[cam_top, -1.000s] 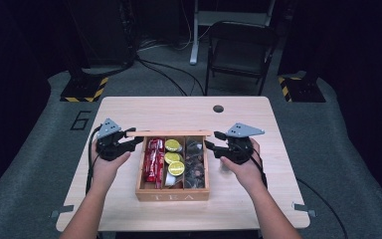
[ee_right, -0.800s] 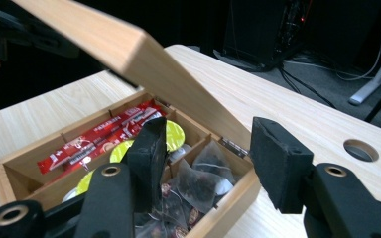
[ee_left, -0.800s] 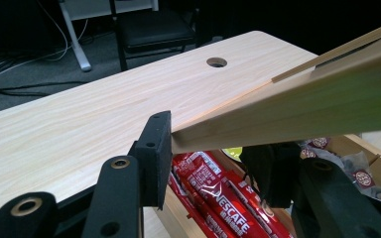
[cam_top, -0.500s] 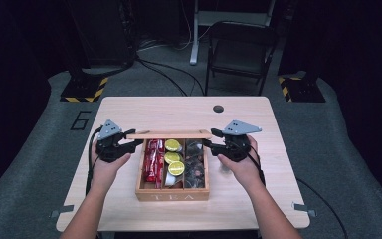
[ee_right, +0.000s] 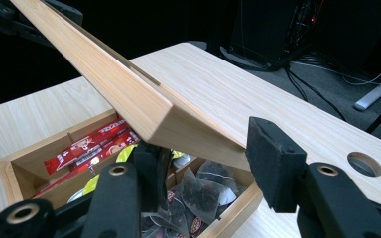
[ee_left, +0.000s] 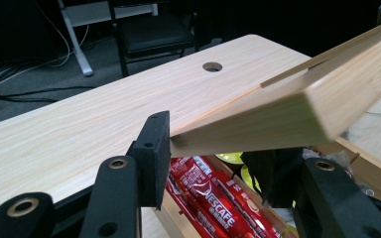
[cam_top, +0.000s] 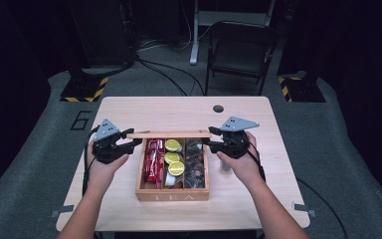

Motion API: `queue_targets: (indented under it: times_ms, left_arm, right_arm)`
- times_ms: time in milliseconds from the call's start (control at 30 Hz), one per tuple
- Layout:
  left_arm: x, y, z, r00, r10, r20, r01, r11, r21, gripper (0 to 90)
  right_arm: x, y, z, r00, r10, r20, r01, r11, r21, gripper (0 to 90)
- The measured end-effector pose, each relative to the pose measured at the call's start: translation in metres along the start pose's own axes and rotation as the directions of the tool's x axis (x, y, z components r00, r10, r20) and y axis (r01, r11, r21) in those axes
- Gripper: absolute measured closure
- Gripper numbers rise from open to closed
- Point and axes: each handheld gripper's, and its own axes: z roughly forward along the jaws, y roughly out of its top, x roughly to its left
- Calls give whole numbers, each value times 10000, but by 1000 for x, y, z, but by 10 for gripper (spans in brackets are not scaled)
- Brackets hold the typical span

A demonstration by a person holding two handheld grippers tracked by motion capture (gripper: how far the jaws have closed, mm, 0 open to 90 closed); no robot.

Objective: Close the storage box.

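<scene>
Hand-held grippers are clamped on the two ends of the wooden lid: the left hand-held gripper (cam_top: 133, 143) at centre-left of the high view, the right hand-held gripper (cam_top: 210, 143) at centre-right. Each pair of jaws is pinched on a short end of the lid (cam_top: 168, 134), which is held as a thin strip across the far edge of the tea box (cam_top: 172, 195) in the middle of the frame.

In the left gripper view the lid (ee_left: 278, 111) is seen tilted, running from the centre up to the upper right, with its end caught between the pads. In the right gripper view the lid (ee_right: 129, 99) climbs from the centre to the upper left, again pinched at its corner.

For the step to be done well, both ends should be moved at the same rate so that the lid is not twisted out of either grip. Level height should be kept across the two grippers. Pressure should be held steady, since only the lid's edges are gripped and a slip looks possible.

On the table (cam_top: 129, 109) the box lies open, and its contents are best left undisturbed: red sachets (cam_top: 154, 159) in the left compartment, lime-green capsules (cam_top: 175, 168) in the middle, dark tea bags (cam_top: 195, 164) on the right.
</scene>
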Motion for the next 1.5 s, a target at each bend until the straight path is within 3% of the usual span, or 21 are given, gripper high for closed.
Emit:
queue_targets:
  times_ms: [200,467,733,967,1500]
  left_arm:
    - [-2,4,-2,9999,123,-49,-121,9995,276,536]
    - [-6,4,-6,9996,286,5,-286,9993,250,524]
    - [-10,0,-10,9985,537,106,-541,9977,400,505]
    - [-13,-10,-14,9973,686,246,-695,9969,373,501]
    - [-23,-38,-24,9948,820,606,-853,9949,543,474]
  right_arm:
    - [3,4,-3,9997,-234,69,233,9997,99,524]
    - [5,2,-4,9992,-407,20,406,9991,150,522]
    - [7,-5,-9,9997,-46,-233,52,9997,251,521]
    - [12,-14,-12,9992,147,-365,-140,9997,208,522]
    - [30,-40,-18,9995,-209,-230,221,9984,520,507]
